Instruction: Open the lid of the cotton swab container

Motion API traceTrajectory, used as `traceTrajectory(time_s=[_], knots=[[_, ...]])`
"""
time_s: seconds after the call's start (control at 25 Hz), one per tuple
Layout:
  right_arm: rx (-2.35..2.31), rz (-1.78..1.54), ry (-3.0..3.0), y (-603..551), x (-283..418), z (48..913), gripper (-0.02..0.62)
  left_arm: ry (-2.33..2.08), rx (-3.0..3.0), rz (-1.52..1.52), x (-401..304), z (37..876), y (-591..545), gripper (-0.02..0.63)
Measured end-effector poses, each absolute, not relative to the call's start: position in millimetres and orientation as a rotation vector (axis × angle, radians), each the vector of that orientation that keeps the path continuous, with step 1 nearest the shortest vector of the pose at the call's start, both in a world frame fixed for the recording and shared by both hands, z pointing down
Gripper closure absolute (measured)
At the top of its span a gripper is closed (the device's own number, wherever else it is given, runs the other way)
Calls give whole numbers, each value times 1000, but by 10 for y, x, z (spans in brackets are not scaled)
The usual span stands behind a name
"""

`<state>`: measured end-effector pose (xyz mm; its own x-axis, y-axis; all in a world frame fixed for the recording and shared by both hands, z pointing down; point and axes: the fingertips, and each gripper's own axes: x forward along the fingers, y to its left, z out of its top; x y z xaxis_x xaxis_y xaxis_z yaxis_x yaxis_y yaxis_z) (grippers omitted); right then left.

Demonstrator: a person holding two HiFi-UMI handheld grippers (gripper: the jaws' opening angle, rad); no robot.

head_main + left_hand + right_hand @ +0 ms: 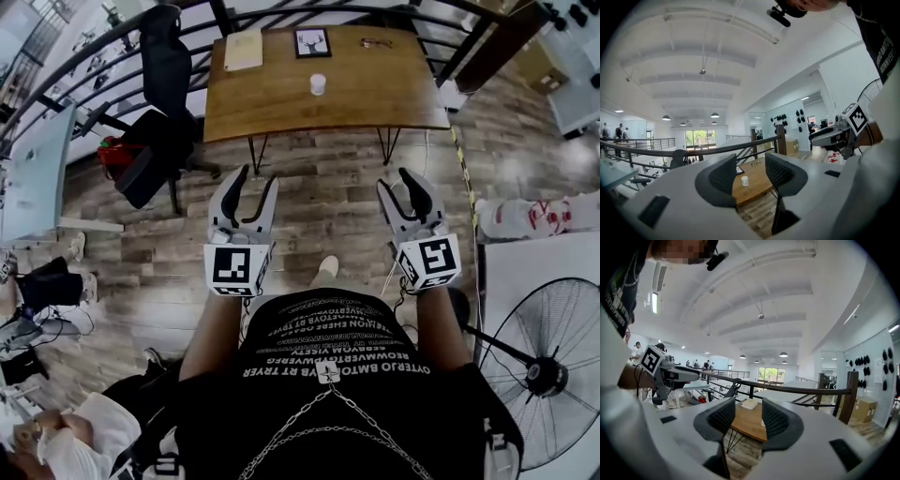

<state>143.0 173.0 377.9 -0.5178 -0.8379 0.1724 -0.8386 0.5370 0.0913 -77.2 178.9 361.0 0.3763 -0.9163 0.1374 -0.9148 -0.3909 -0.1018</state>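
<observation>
Holding the left gripper (253,183) and the right gripper (396,183) out ahead, side by side and roughly level, above the plank floor (328,216). Showing both sets of jaws parted, with nothing between the pads and nothing touching them. Looking past the jaws to the wooden table (281,112), well apart from both grippers. Finding the cotton swab container (318,83) standing upright near the middle of that table, small and white, lid seemingly on, alone on bare wood. Framing it far off between the left jaws in the left gripper view. Seeing beyond it, toward the far edge, a framed picture (312,42), a pale notebook (244,49) and a pair of glasses (377,43). Reading this as the approach, with the lid not yet touched. Calling next for closing the gap to the table, then steadying the container body with one gripper while taking the lid with the other. Needing a gentle squeeze, the container looking light and easy to tip.
</observation>
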Motion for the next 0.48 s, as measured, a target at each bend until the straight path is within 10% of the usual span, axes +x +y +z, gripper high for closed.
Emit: traceTrajectory(time_s=[0.48], knots=[[1341,19,-2619,1258,1579,3880,402,1833,-2540,-282,-749,3705,1452,410]])
